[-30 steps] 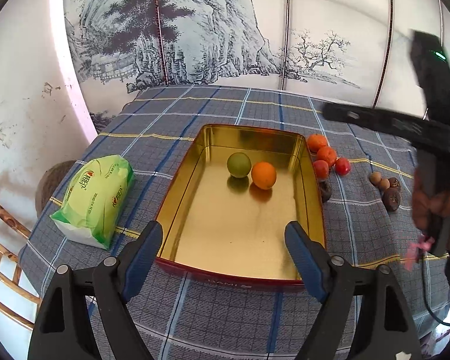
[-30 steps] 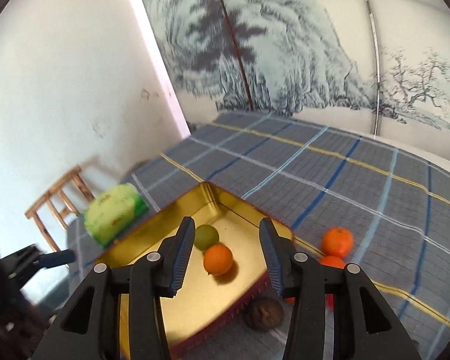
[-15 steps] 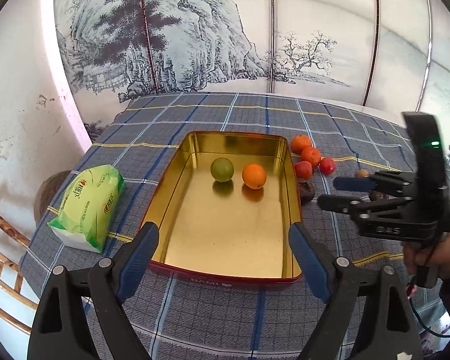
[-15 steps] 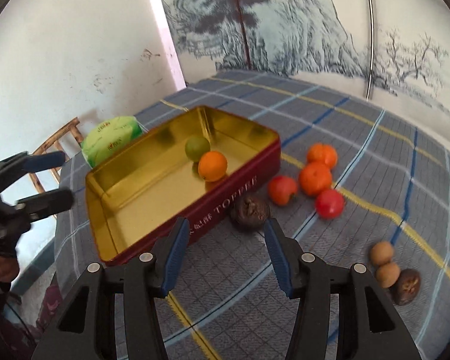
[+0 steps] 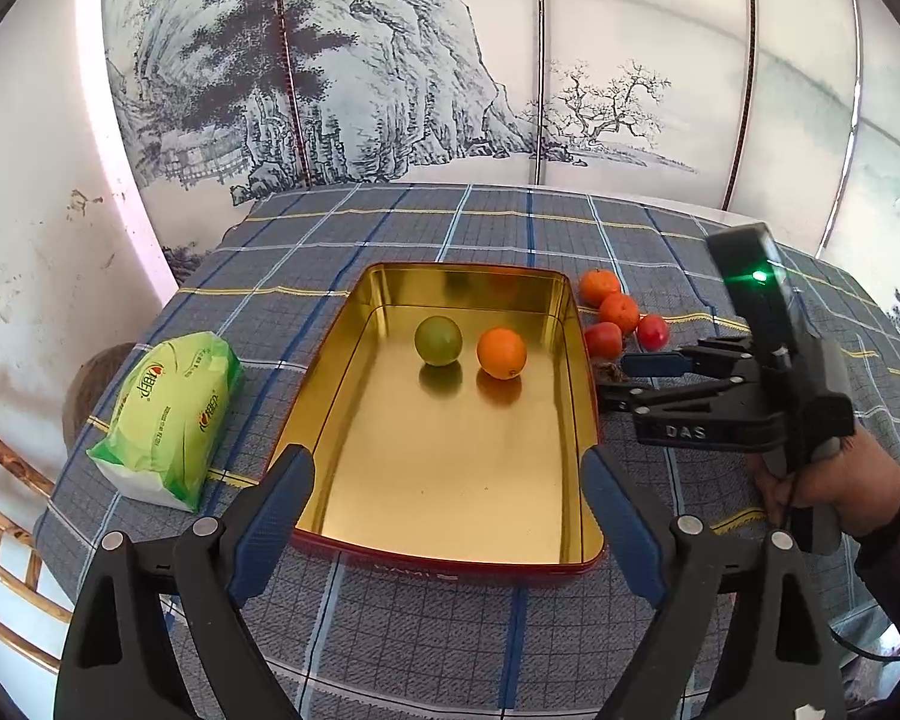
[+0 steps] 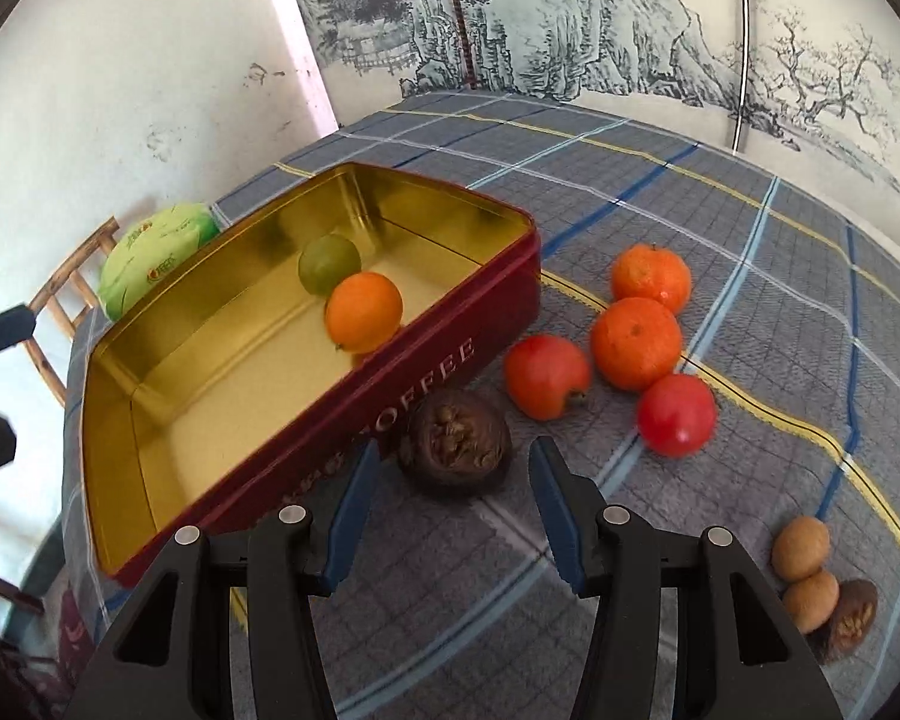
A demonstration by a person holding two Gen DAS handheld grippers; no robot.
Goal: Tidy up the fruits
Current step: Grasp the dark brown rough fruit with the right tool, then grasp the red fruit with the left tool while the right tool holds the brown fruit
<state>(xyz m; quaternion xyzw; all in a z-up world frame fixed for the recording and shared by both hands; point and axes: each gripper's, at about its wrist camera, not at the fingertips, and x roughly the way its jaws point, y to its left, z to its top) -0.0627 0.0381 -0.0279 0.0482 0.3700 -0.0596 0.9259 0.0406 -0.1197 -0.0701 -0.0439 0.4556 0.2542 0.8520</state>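
Two in tin: a green citrus point(image 5: 438, 340) and an orange point(image 5: 501, 353) lie apart in my gold-lined toffee tin point(image 5: 450, 552), toward its 12 o'clock end.
Left outside: two tangerines point(image 6: 651, 279), two red fruits point(image 6: 677, 415), a dark shrivelled fruit point(image 6: 457, 444), plus three small brown ones point(image 6: 800, 547); I judge the job barely begun.
Right gripper point(image 6: 450, 504): spread, empty, aimed at the dark fruit, which lies just beyond its tips.
Left gripper point(image 5: 444, 531): jaws opening wide, nothing between the pads, hovering at the tin's 6 o'clock edge.
Right view only: the brown trio at 4 o'clock.
Left view only: my hand point(image 5: 828, 474) holding the right tool; whole tissue pack point(image 5: 171, 420) at 9 o'clock.
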